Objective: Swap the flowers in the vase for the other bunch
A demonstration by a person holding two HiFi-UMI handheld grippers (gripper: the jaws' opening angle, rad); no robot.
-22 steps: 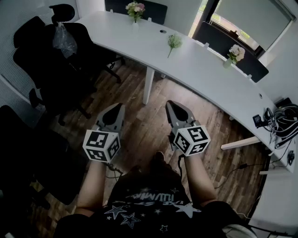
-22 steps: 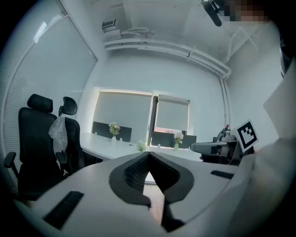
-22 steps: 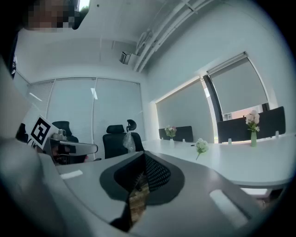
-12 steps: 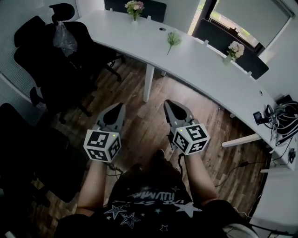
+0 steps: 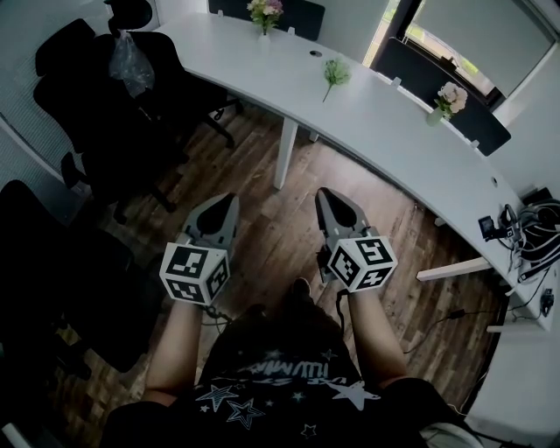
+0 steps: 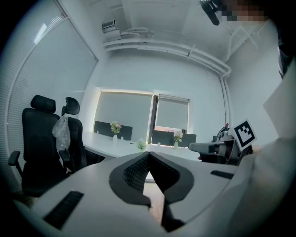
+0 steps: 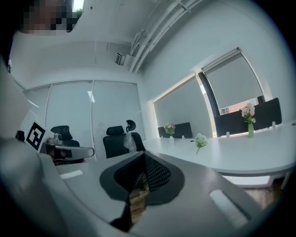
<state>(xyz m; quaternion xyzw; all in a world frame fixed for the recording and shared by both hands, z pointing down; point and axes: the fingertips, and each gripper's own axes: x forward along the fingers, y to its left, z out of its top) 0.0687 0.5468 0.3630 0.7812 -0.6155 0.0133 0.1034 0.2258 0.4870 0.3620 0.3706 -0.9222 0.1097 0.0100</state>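
Observation:
A long curved white desk (image 5: 385,131) carries two small vases of pink flowers: one (image 5: 265,12) at the far left end, one (image 5: 448,99) further right. Between them a loose pale green bunch (image 5: 334,73) lies flat on the desktop. Both grippers hang over the wooden floor, well short of the desk, pointing roughly level at it. My left gripper (image 5: 227,200) is shut and empty, and so is my right gripper (image 5: 324,193). The left gripper view shows both vases (image 6: 115,127) (image 6: 177,136) and the loose bunch (image 6: 141,145); the right gripper view shows the bunch (image 7: 200,140) and a vase (image 7: 249,114).
Black office chairs (image 5: 105,105) stand left of the desk, one with a clear plastic bag (image 5: 131,66) hung on it. Dark divider panels (image 5: 437,87) line the desk's far edge. Cables and devices (image 5: 525,227) sit at the desk's right end. A white desk leg (image 5: 282,153) stands ahead.
The view has shifted slightly, so the desk and flowers sit a little further right and lower in frame. Both grippers stay shut and keep their place before the body.

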